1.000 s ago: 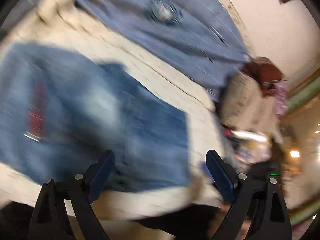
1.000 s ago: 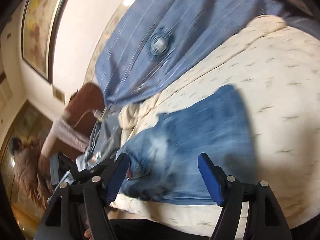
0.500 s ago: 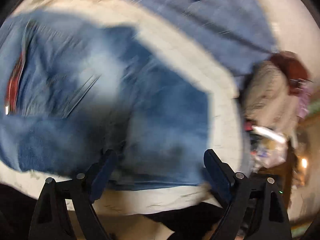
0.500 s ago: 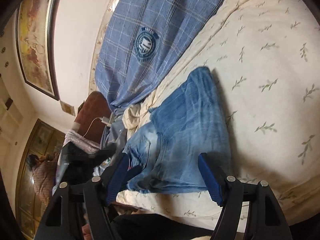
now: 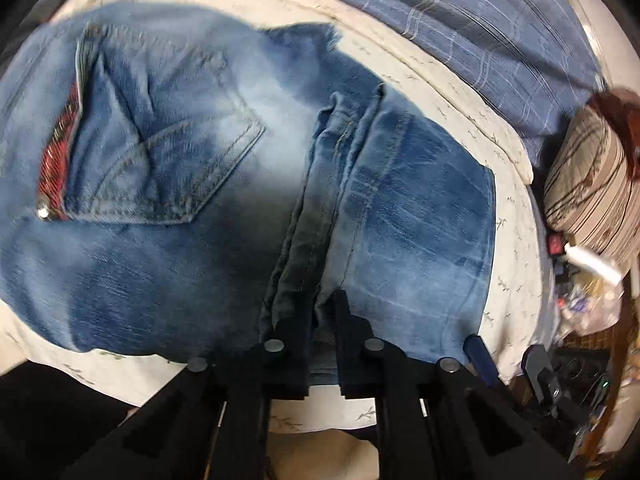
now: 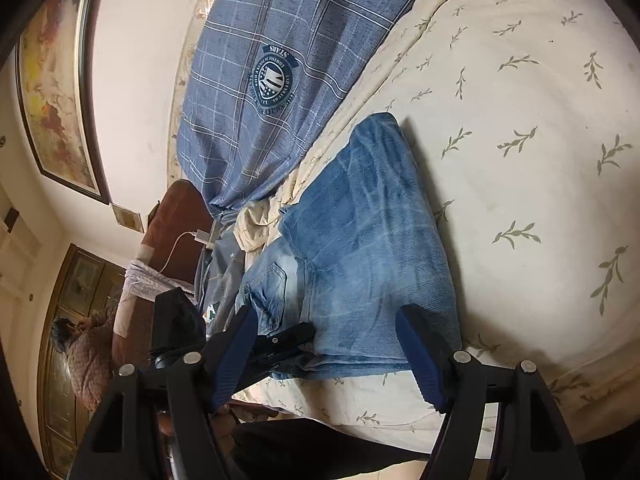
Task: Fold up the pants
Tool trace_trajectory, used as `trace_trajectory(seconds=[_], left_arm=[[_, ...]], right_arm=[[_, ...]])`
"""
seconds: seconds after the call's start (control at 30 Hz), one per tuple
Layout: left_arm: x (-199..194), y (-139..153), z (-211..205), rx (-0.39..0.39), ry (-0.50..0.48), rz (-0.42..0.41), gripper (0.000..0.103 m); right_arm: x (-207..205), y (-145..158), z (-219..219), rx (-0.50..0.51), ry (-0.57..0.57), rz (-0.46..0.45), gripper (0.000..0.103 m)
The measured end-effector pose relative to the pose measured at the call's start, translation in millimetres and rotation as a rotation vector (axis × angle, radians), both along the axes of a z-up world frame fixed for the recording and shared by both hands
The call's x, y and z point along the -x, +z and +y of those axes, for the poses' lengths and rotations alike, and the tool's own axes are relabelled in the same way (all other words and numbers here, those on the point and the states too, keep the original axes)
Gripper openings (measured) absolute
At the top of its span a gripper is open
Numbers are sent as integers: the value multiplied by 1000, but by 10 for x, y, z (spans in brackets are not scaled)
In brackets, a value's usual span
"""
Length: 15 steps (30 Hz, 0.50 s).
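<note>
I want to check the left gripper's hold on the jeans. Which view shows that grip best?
The left wrist view: the left gripper is shut on a bunched ridge of the jeans near the hem. The right wrist view shows only its dark tip at the jeans' edge.

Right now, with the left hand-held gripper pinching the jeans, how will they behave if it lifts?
The jeans will likely sag: denim already bunches into soft ridges at the left hand-held gripper, which has just closed on it. Thick seams and stacked layers suggest some weight, so the far end probably drags across the bedspread. The pinch on a doubled fold should hold without slipping.
</note>
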State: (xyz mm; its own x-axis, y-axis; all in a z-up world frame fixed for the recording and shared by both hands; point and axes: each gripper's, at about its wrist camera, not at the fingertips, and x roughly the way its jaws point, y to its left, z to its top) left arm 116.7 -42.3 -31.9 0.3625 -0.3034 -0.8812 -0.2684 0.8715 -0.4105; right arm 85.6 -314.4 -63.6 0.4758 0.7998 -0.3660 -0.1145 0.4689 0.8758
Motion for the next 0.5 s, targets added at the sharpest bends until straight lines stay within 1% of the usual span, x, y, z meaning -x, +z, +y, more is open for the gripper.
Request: trace_trajectory(seconds=[0.07, 0.1, 0.13, 0.17, 0.2, 0.27, 0.3, 0.33, 0.4, 0.43, 0.5], left_arm=[[116, 248, -127, -111, -24, -97, 8], [208, 398, -219, -167, -37, -161, 8], [327, 537, -306, -240, -52, -223, 8], [370, 530, -339, -283, -63, -226, 8], [364, 454, -328, -287, -66, -196, 8], [302, 48, -141, -207, -32, -46, 8], [306, -29, -82, -182, -23, -55, 9], [312, -5, -79, -189, -28, -67, 9], [306, 41, -98, -203, -44, -67, 9], [296, 43, -99, -204, -50, -66, 9], [289, 44, -90, -194, -52, -71, 10]], right_arm=[[-4, -1, 4, 1, 0, 0, 75], [-1, 8, -3, 5, -6, -4, 75], [6, 22, -10, 9, -12, -13, 75], [11, 36, -14, 15, -14, -21, 75], [13, 45, -10, 18, -13, -26, 75], [0, 33, -9, 24, -10, -19, 75], [-8, 26, -16, 20, -10, -15, 75], [-5, 39, -37, 18, -18, -10, 75], [10, 142, -87, 33, -44, -33, 75], [-4, 235, -113, 18, -56, -54, 75], [-81, 355, -100, -9, -42, -71, 75]])
